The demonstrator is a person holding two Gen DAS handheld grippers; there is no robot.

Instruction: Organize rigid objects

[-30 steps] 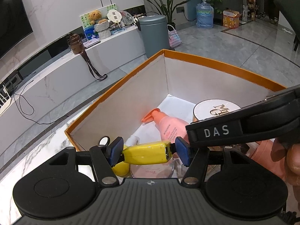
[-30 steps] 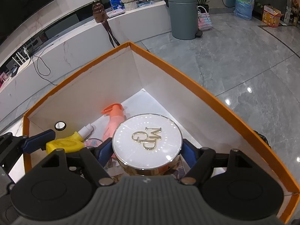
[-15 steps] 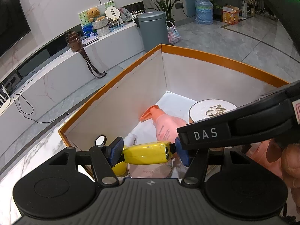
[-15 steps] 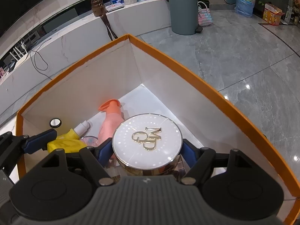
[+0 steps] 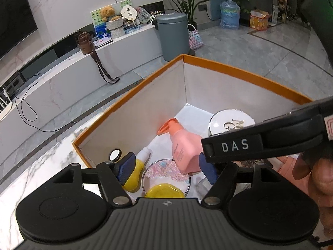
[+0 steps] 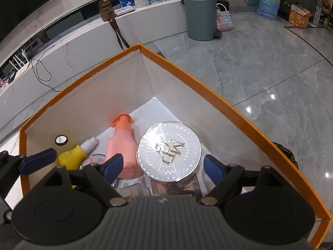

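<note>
Right wrist: round white case (image 6: 169, 152) (gilt monogram lid), seemingly glossy.

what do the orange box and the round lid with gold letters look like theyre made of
Orange box: likely stiff cardboard, matte, with thin flat walls, white inside and creased corners. Round lid: glossy, mirror-like, probably plastic or metal; it throws sharp glints, and its raised gold letters shine.

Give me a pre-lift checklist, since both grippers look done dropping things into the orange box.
1. Left gripper jaws clear of the yellow bottle: ok, they have just opened.
2. Right gripper jaws clear of the round white case: ok, just opened too.
3. Case settled flat: cannot tell.
4. Pink bottle lying inside the orange box: ok.
5. Grippers apart from each other: ok.
</note>
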